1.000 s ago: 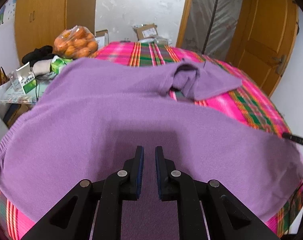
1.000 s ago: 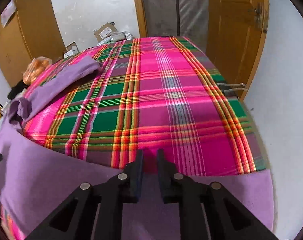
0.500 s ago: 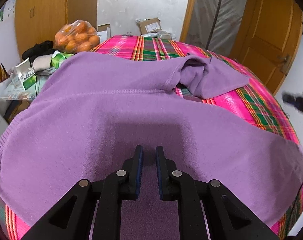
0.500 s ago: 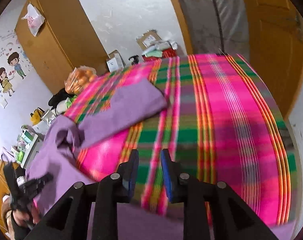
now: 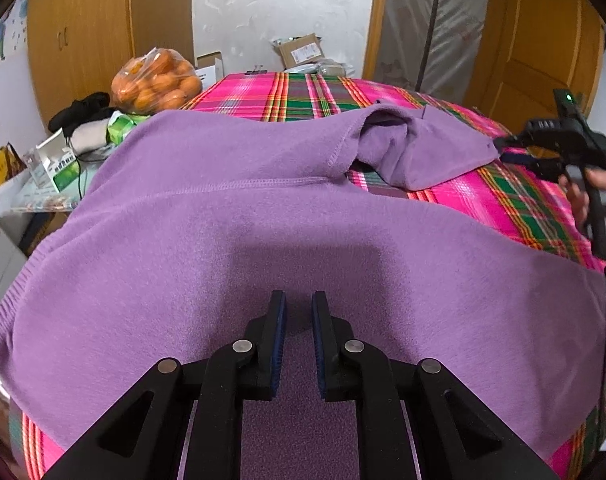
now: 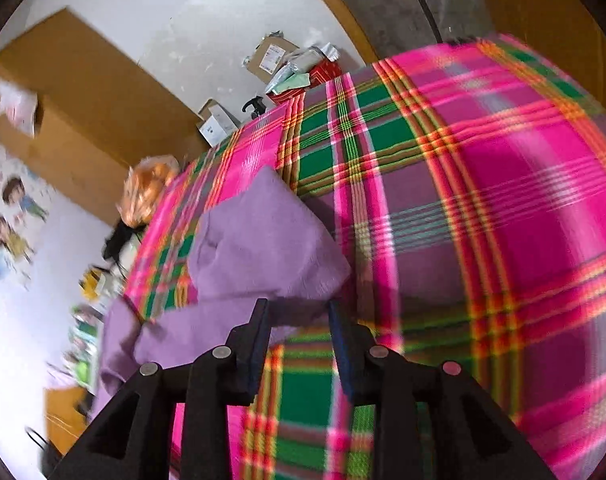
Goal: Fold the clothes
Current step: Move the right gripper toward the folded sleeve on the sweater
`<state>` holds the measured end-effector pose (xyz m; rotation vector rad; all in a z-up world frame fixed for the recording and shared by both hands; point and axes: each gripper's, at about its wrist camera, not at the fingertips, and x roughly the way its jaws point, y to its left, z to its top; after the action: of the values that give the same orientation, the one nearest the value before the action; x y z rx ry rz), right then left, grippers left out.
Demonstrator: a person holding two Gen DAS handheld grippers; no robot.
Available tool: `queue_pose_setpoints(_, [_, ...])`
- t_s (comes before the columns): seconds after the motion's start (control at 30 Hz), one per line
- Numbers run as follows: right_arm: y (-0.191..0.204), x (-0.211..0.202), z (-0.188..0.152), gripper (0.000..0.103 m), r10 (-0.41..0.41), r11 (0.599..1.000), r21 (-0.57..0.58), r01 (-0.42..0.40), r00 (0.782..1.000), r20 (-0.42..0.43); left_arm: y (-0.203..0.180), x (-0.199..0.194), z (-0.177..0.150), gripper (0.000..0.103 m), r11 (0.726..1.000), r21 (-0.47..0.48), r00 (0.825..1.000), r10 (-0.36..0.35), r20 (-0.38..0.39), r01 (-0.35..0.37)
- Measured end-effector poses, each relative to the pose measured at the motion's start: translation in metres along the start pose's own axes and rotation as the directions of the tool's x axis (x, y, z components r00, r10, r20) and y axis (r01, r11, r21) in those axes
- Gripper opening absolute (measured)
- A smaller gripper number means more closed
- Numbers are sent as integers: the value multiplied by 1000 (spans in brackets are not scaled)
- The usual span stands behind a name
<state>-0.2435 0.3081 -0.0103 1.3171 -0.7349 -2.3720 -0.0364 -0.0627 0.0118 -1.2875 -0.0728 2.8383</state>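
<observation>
Sweater (image 5: 239,240) looks soft, limp, light; grip sleeve (image 6: 263,248) ahead of right tool (image 6: 297,312), jaws just widening, empty; left tool (image 5: 298,308) narrow, empty.

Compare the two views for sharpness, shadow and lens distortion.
Left wrist view: sharp; the left gripper casts a soft dark shadow on the purple sweater; fisheye bends the door frames and darkens the corners. Right wrist view: motion-blurred throughout, the plaid bedspread smeared and bulging, wall stickers soft; only the right gripper is crisp.
</observation>
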Motion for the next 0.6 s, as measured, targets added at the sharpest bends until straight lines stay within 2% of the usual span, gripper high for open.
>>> queue_pose_setpoints(0.07, [1,7,7,32,7,1000,8,-7,1000,2,-1,1,0,13,1000,4,1000,6,-1,-6])
queue_pose_setpoints(0.1, [3,11,10,28,6,1000,3,-6,1000,0,-1,1,1,13,1000,4,1000,7,-1,-7])
queue_pose_setpoints(0.17, [12,14,13,7,-26,999,-38,26,1000,5,-1,1,1,13,1000,1,1000,4,-1,-4])
queue_pose_setpoints(0.27, [35,7,10,6,-26,991,-129,31,999,39,0,1,1,13,1000,-6,1000,-3,-1,3])
queue_pose_setpoints(0.43, [93,-24,-18,6,74,947,-317,-45,994,78,-2,1,0,13,1000,-2,1000,3,-1,-3])
queue_pose_setpoints(0.53, [130,-40,-44,6,139,899,-423,-110,990,37,-2,1,0,13,1000,-4,1000,1,-1,-1])
queue_pose_setpoints(0.6, [154,-45,-70,6,161,846,-512,-151,987,-25,-2,0,0,13,1000,-7,1000,-2,0,2])
